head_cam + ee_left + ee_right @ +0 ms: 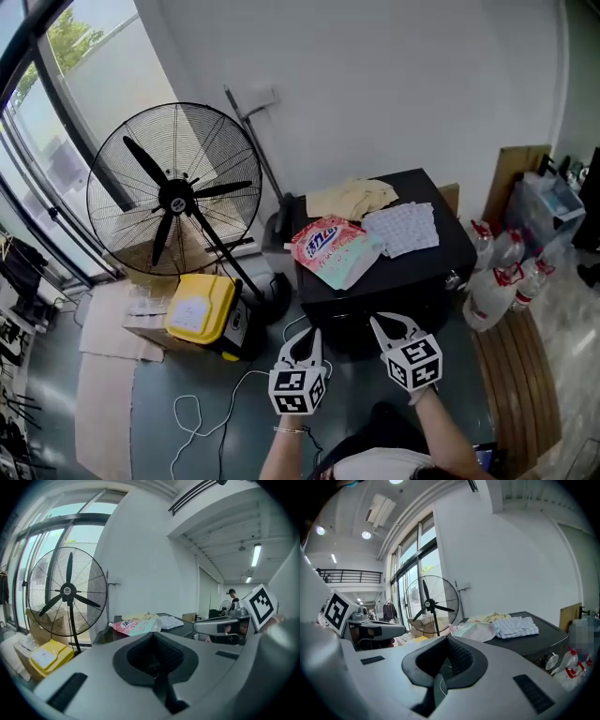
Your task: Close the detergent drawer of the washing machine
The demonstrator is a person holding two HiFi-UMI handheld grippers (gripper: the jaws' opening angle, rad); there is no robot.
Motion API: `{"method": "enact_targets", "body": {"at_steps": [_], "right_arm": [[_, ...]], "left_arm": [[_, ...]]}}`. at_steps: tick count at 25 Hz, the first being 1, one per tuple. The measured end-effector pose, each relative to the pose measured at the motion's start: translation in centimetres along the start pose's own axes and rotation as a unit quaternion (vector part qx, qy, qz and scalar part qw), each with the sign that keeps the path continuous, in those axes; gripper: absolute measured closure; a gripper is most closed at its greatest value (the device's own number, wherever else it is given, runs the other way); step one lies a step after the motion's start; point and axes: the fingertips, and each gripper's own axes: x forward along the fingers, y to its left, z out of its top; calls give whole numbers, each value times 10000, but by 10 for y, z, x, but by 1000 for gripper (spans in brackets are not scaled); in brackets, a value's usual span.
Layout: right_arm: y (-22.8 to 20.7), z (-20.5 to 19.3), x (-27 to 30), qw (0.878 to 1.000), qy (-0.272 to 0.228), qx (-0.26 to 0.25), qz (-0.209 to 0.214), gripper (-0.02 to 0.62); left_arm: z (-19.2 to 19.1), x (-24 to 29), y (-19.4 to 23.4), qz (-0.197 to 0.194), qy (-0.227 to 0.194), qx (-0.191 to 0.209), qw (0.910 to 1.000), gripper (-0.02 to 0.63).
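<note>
Both grippers hang side by side in front of the washer [427,267], clear of it. The left gripper [313,335] has its jaws shut with nothing between them, and its own view shows the tips meeting [153,637]. The right gripper [381,323] is the same, jaws together and empty [446,640].

The washer's front edge lies just ahead of both tips. A knob [453,278] shows at the right end of the front, but the drawer itself cannot be made out in any view.

On the lid lie a detergent bag [330,246], a checked cloth [401,228] and a yellow cloth [352,197], all back from the front edge.

Bottles [495,281] crowd the washer's right side. To the left stand a fan [174,197] and a yellow box [199,309], with bare floor and a loose cable [199,412] below the left gripper.
</note>
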Motion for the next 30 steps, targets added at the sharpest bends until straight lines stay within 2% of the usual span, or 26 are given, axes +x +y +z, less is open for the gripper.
{"method": "enact_targets", "body": {"at_steps": [4,11,17,25,30], "right_arm": [[13,18,-18,9996,-171,-216,-95,572],[18,37,-41,9986,-298,-430,-16,572],[14,47,-58,9975,-407,-557,179,572],[1,61,-93,9951,-529,-748,367,572],[-1,70,-116,9943,-662,-692,469,572]], "left_arm": [[13,-19,-7,-47,-114,49,9999,591],[36,-32,-30,-105,-318,184,9993,591],[53,-38,-54,78,-503,132,9986,591],[70,-48,-89,272,-665,262,9971,591],[75,-56,-112,297,-695,320,9966,591]]}}
